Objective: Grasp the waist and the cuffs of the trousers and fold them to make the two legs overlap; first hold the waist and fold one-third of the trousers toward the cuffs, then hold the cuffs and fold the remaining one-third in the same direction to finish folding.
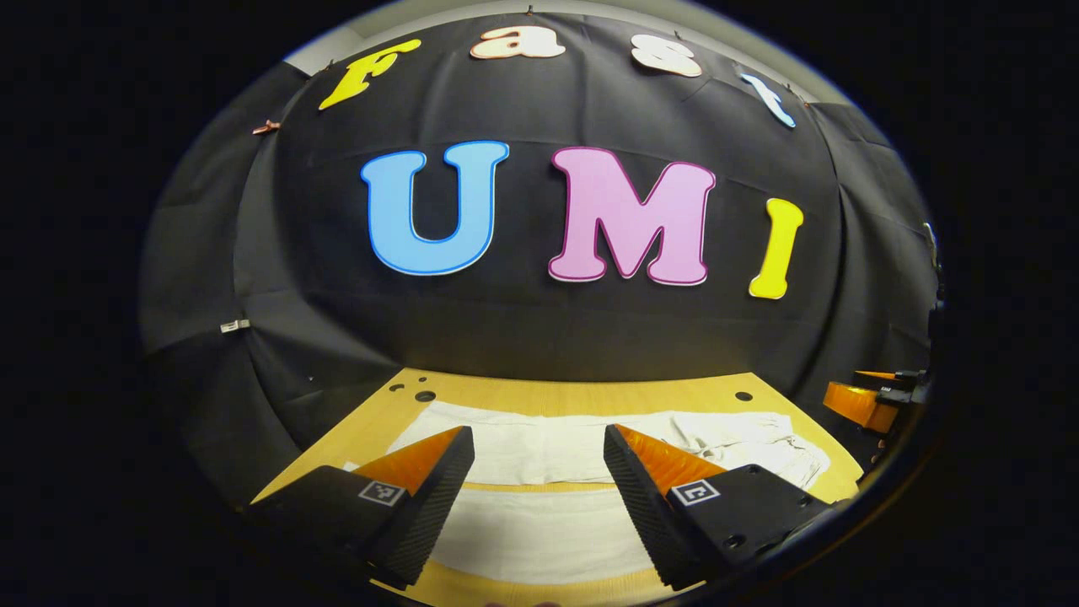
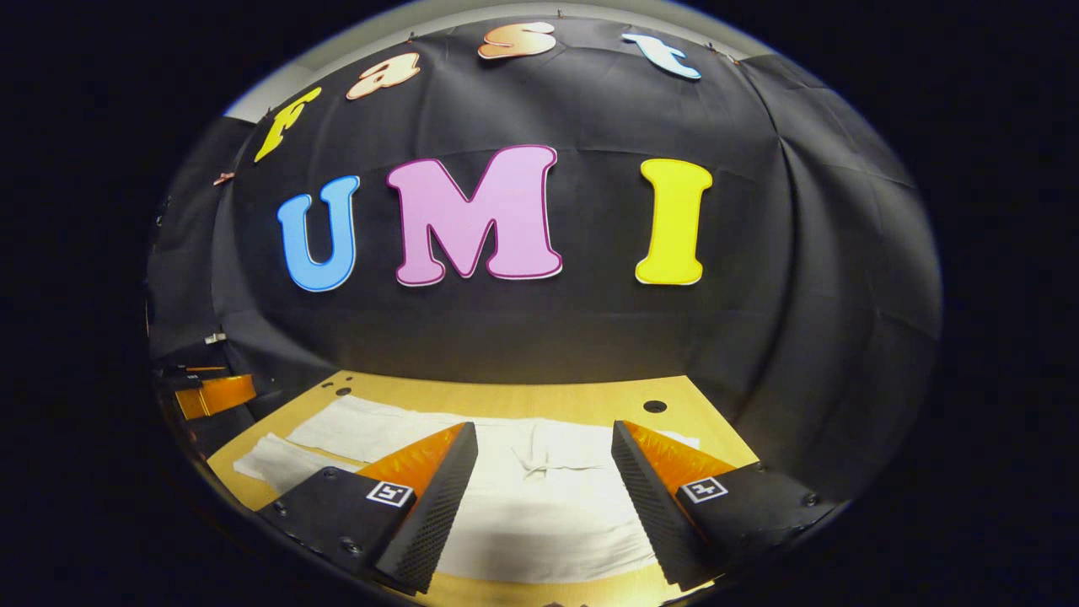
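The trousers (image 1: 539, 455) lie flat across the wooden counter (image 1: 590, 392), legs not yet overlapped. Both the left tool (image 1: 538, 468) and right tool (image 2: 544, 464) hover spread wide, empty. Next: descend onto waist and cuffs.

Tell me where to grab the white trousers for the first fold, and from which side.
Probably grip the trousers at the near edge of the waist, by the drawstring knot, coming straight down from above. They lie flat and spread on the table, so an open right gripper can pinch the edge; the left gripper takes the cuffs.
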